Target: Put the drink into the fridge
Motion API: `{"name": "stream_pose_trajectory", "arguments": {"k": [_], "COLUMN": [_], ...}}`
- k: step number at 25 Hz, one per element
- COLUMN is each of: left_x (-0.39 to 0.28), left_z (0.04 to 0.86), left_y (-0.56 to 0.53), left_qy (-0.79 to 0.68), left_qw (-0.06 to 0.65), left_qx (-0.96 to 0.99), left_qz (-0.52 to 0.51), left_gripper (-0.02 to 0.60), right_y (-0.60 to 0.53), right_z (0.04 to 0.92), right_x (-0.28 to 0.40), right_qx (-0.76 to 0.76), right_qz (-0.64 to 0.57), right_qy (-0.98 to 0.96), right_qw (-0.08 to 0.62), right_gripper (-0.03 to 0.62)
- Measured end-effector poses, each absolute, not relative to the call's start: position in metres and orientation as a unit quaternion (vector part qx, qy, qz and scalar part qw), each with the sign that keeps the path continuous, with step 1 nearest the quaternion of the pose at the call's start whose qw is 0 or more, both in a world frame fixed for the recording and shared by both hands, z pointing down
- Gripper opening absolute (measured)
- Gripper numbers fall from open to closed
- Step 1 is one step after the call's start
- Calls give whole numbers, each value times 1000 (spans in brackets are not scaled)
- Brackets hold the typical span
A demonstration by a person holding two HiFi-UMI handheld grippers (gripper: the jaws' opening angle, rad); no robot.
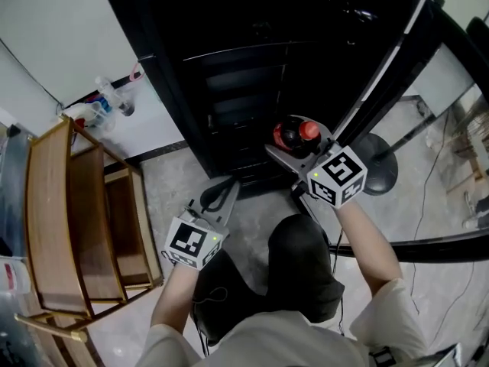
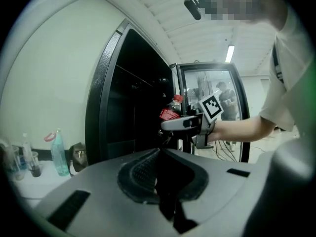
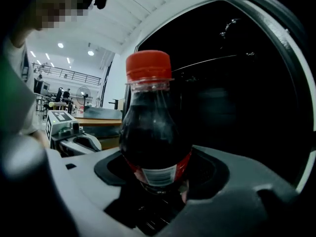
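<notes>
Here, one cola bottle (image 3: pixel 153 132) clamped in right gripper (image 3: pixel 159 174), left gripper (image 2: pixel 159 157) closed empty, one black fridge (image 1: pixel 229 75).

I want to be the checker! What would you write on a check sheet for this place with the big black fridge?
Surface: grey stone-look floor, person kneeling on it.
Job's things: cola bottle with a red cap, upright in the right gripper; black fridge, door open, dark inside.
Clutter: wooden rack at the left; small bottles by the wall.
Grippers: left gripper has its fingers together and is empty; right gripper is shut on the cola bottle.
Cables: thin cable on the floor at the right.
Surroundings: white wall; round-footed stand beside the fridge.
</notes>
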State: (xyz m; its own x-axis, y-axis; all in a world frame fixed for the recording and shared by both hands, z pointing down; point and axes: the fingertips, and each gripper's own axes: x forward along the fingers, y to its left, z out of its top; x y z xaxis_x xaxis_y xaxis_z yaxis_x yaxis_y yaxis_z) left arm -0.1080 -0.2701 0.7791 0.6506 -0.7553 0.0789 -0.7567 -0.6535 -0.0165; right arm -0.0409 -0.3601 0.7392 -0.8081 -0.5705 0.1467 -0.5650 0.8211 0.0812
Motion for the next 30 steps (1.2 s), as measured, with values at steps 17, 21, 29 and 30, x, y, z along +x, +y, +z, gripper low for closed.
{"name": "stream_pose_trajectory", "arguments": {"k": [17,21,29,30], "left_x": [-109,-117,-115,-114], "left_z": [772,771,774,774], "left_y": [-274,-277,-290,-291], "left_qy": [-455,-470,-474,-474], "left_qw": [6,-5,1,6], "left_qx": [889,881,879,879], "left_qz": [59,52,52,52], "left_gripper": [9,9,9,9], "right_y": [-450,-466,-484,-485], "right_z": [760,766,782,784], "right_x": [-114,-126,-151,-152], "right_qx": [275,272,255,253], "right_qz": [-33,-26,-22,-18], "right_qy": [-949,-948,-943,-943], "right_qw": [150,166,211,215], "right_gripper": [307,307,308,308]}}
